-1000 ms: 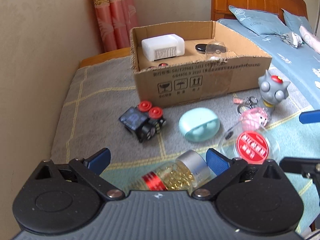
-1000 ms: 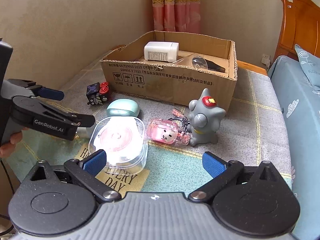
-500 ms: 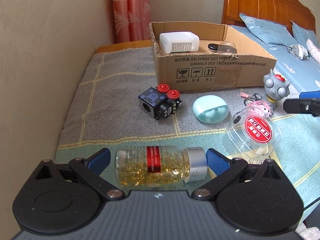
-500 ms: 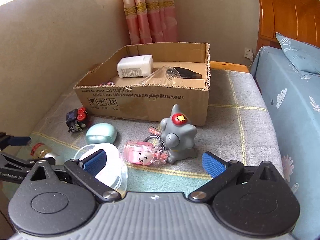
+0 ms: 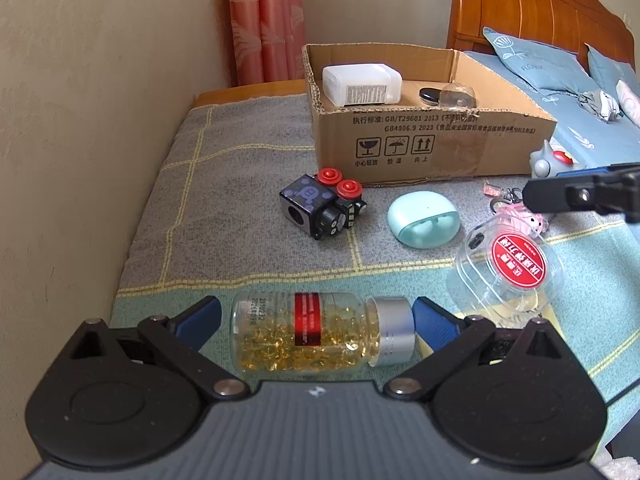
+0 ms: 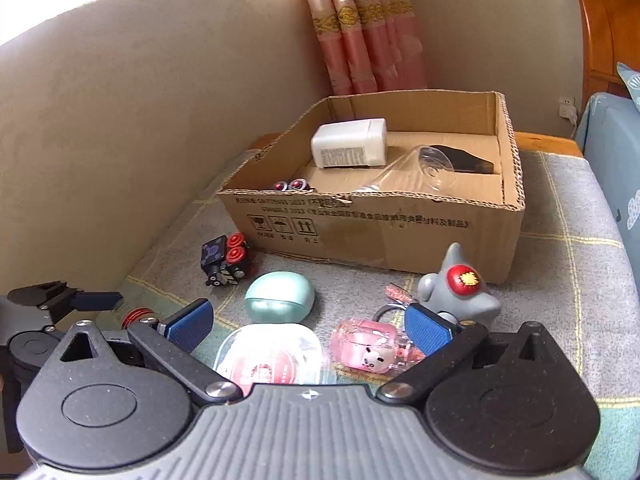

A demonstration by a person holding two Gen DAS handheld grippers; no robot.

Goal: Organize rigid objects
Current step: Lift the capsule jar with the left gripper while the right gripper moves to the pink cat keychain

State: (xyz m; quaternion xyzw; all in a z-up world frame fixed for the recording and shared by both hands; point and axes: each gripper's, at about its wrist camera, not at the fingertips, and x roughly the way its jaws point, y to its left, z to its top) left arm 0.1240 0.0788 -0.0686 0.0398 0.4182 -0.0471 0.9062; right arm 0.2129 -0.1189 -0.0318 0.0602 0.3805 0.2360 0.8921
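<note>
Left wrist view: one capsule bottle [image 5: 320, 332] lies between the spread left hand-held gripper [image 5: 316, 316] fingers, contact unclear; the right hand-held gripper [image 6: 308, 322], also apart, half-hides one clear case [image 6: 272, 354].

Each gripper [image 5: 316, 316] has blue ribbed fingertips [image 5: 200, 318], black linkages, silver screws, grey ridged body.

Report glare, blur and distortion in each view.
Left wrist view: sharp, with fisheye bending of the wall and dark corners; highlights on the clear round case. Right wrist view: blown-out window light at top left; the same case is glary, its label washed out.
</note>
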